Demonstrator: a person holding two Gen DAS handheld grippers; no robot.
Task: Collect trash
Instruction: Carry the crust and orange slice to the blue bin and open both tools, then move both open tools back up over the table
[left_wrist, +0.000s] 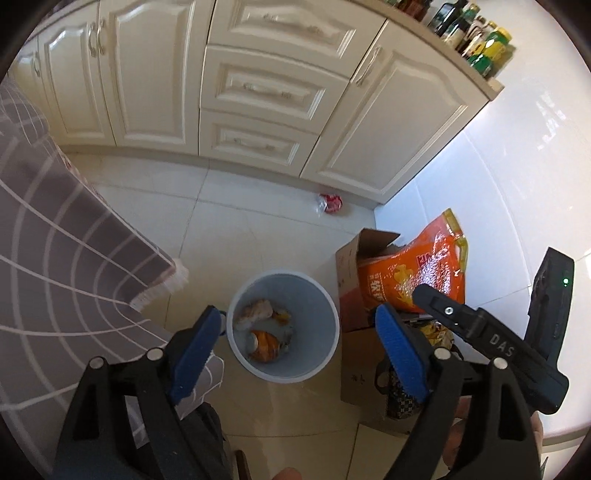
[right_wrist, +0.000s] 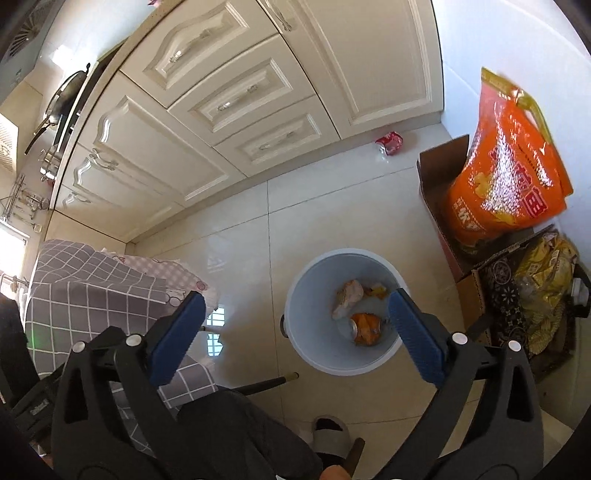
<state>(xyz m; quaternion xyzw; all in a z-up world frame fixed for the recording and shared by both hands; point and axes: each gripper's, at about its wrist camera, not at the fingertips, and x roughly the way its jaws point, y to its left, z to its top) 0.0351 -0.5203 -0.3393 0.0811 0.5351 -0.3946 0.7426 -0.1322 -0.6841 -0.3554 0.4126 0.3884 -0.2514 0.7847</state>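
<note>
Two empty grippers. Left gripper gapes wide, bin between my jaws below; red wrapper lies far ahead by cabinets. Right gripper also gapes; wrapper ahead looks light, crinkly, slippery: pinch its crumpled middle.

Left wrist: high, angled down past its pads at floor | Right wrist: likewise, rolled sideways | Shared: trash bin, cabinets, orange bag.
</note>
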